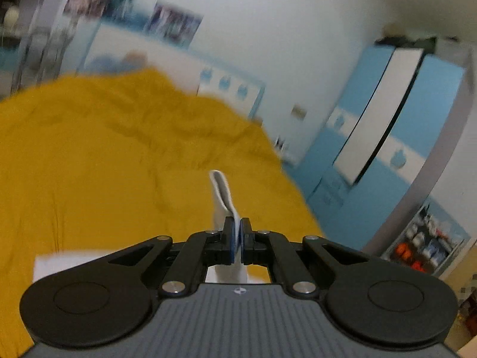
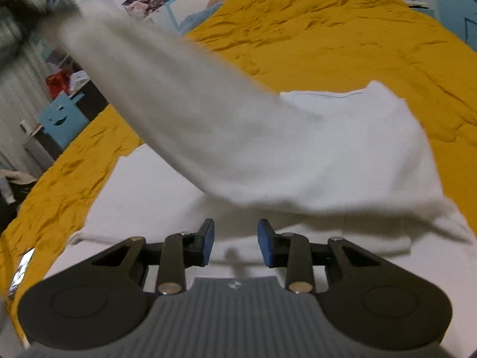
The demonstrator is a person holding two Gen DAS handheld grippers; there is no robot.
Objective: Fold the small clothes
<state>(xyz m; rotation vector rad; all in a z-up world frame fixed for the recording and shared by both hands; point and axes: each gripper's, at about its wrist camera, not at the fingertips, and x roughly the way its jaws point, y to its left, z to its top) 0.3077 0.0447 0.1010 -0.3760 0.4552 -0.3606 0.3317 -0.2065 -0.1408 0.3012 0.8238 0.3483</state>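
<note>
A white garment (image 2: 328, 149) lies on the yellow bedspread (image 2: 342, 44). My left gripper (image 1: 237, 232) is shut on a fold of the white garment (image 1: 222, 191), lifted above the bed; a strip of cloth sticks up past the pads. In the right wrist view that lifted part stretches blurred up toward the upper left. My right gripper (image 2: 236, 238) is open and empty, low over the near part of the garment, with its blue pads (image 2: 208, 240) apart.
The yellow bedspread (image 1: 104, 155) fills the left wrist view. A blue and white wardrobe (image 1: 387, 125) stands to the right. A blue box with a face (image 2: 61, 119) and clutter stand left of the bed. Posters hang on the wall.
</note>
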